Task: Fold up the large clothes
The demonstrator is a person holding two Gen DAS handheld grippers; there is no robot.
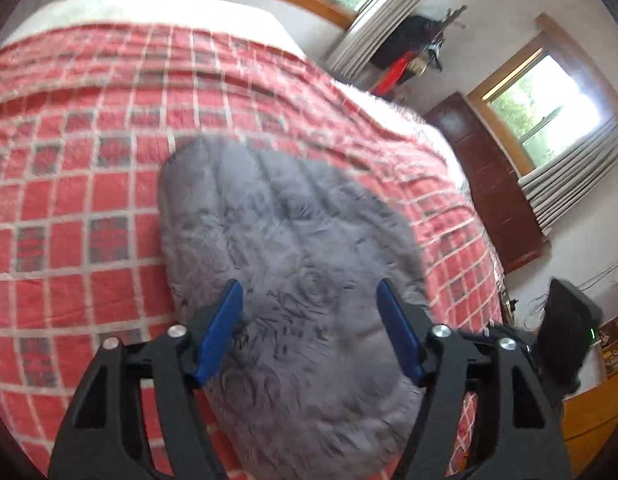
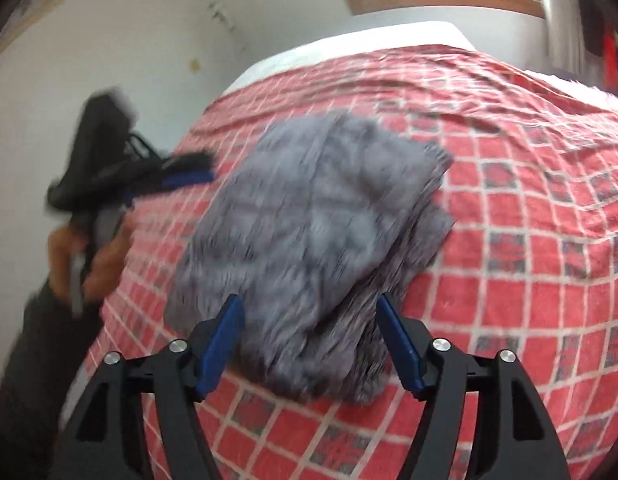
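Observation:
A grey fluffy garment (image 1: pixel 293 264) lies folded into a thick pad on the red checked bedspread (image 1: pixel 89 200). My left gripper (image 1: pixel 309 286) hovers over its near end, its blue pads spread apart with nothing clamped between them. In the right wrist view the same garment (image 2: pixel 321 216) shows stacked layers along its right side. My right gripper (image 2: pixel 309 300) stands open above its near edge and holds nothing. The left gripper (image 2: pixel 191 170) shows blurred at the garment's left edge, held by a hand (image 2: pixel 69 252). The right gripper's black housing (image 1: pixel 565 336) appears at the right.
The bed's right edge (image 1: pixel 461 184) drops toward a dark brown wooden panel (image 1: pixel 489 184). Windows with curtains (image 1: pixel 569 184) line the wall. White bedding (image 2: pixel 349 48) shows beyond the bedspread. A white wall (image 2: pixel 109 40) is at the left and a wooden floor (image 1: pixel 589 420) at the lower right.

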